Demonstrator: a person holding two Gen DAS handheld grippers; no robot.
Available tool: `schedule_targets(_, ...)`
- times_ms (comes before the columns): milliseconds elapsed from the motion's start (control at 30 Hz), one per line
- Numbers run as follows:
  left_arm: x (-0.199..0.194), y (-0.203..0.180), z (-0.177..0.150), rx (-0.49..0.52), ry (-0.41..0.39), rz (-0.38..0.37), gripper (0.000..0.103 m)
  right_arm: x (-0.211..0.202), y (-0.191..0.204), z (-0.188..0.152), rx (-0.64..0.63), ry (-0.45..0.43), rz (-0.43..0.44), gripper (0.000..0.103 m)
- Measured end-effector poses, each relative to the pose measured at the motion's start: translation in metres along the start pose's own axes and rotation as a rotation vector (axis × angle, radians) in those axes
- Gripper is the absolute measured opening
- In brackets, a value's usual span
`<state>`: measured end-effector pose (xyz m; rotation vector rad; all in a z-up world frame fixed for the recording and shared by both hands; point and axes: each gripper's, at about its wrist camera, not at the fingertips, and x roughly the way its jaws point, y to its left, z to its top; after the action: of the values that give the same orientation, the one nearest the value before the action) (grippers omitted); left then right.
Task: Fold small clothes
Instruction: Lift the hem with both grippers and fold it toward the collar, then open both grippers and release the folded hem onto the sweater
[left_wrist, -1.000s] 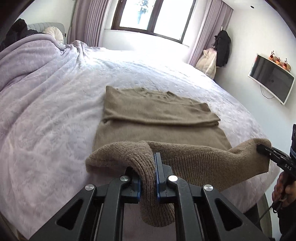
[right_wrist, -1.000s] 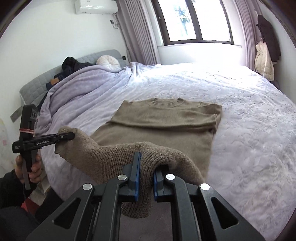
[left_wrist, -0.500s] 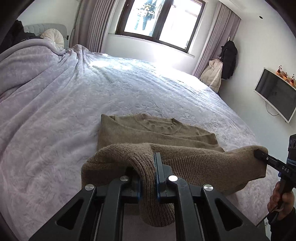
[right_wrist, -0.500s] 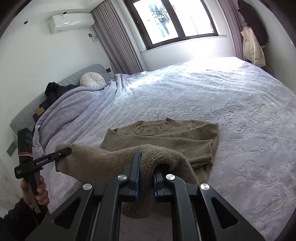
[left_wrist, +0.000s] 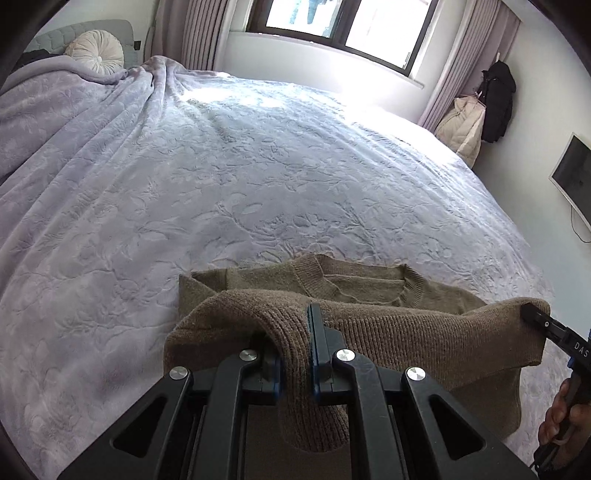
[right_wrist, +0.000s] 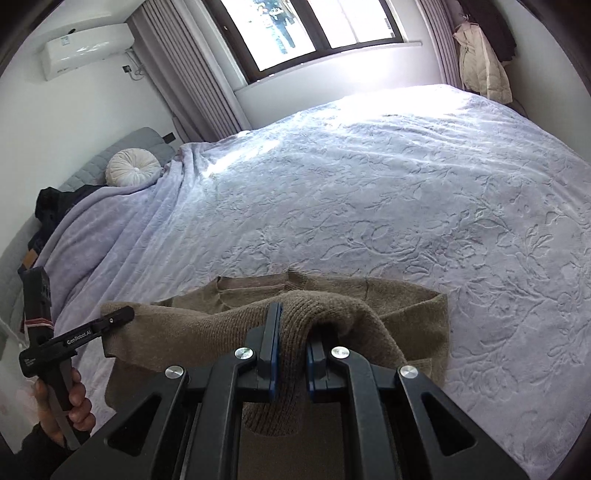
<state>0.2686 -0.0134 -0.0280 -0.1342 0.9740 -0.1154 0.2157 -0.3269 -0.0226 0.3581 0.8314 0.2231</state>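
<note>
1. In the left wrist view, our left tool (left_wrist: 295, 345) sits at the bottom centre, its jaws narrow and clamped on a fold of the brown knit sweater (left_wrist: 424, 336). The sweater lies in the lower middle of the frame on the lavender bedspread (left_wrist: 258, 177), its ribbed neckline (left_wrist: 369, 280) just above the lifted hem.
2. Only this view shows the wall-mounted screen (left_wrist: 572, 177) at the right edge. At lower right we see our right tool (left_wrist: 532, 314) from the side, pinching the hem's far corner, with the hand (left_wrist: 565, 428) below it.
3. In the right wrist view, our right tool (right_wrist: 293, 345) fills the bottom centre, jaws narrow and gripping the same sweater (right_wrist: 406, 314), which sits in the lower middle of the frame.
4. Only this view shows the air conditioner (right_wrist: 86, 48) at upper left. At lower left, our left tool (right_wrist: 120, 315) holds the hem's other corner.
5. Both views show the round white cushion (right_wrist: 133, 166) and the window (right_wrist: 314, 29).
</note>
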Motion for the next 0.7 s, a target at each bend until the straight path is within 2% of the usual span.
schedule_targets(233,0.08,0.017,0.004,-0.048,0.148,0.038,0.013,0.076,-0.039,0.003,0.098,0.112,-0.041,0.013)
schedule_targets(333,0.089,0.028,-0.002,-0.098,0.167,-0.015,0.016,0.098,-0.054,0.0,0.157,0.188,-0.05,0.014)
schedule_targets(433,0.078,0.032,0.003,-0.11,0.173,-0.069,0.016,0.092,-0.059,0.003,0.207,0.176,-0.008,0.021)
schedule_targets(467,0.073,0.032,0.006,-0.115,0.175,-0.093,0.026,0.088,-0.058,0.004,0.217,0.169,0.01,0.023)
schedule_targets(500,0.068,0.033,0.009,-0.128,0.172,-0.145,0.054,0.084,-0.057,0.007,0.224,0.162,0.026,0.029)
schedule_targets(533,0.062,0.035,0.011,-0.15,0.161,-0.205,0.074,0.081,-0.056,0.009,0.232,0.151,0.043,0.037)
schedule_targets(567,0.057,0.036,0.013,-0.172,0.141,-0.236,0.103,0.079,-0.055,0.011,0.237,0.145,0.058,0.043)
schedule_targets(633,0.043,0.037,0.019,-0.182,0.079,-0.167,0.103,0.08,-0.054,0.012,0.254,0.164,0.073,0.061)
schedule_targets(700,0.037,0.036,0.022,-0.148,0.079,-0.074,0.103,0.077,-0.055,0.012,0.28,0.168,0.055,0.065)
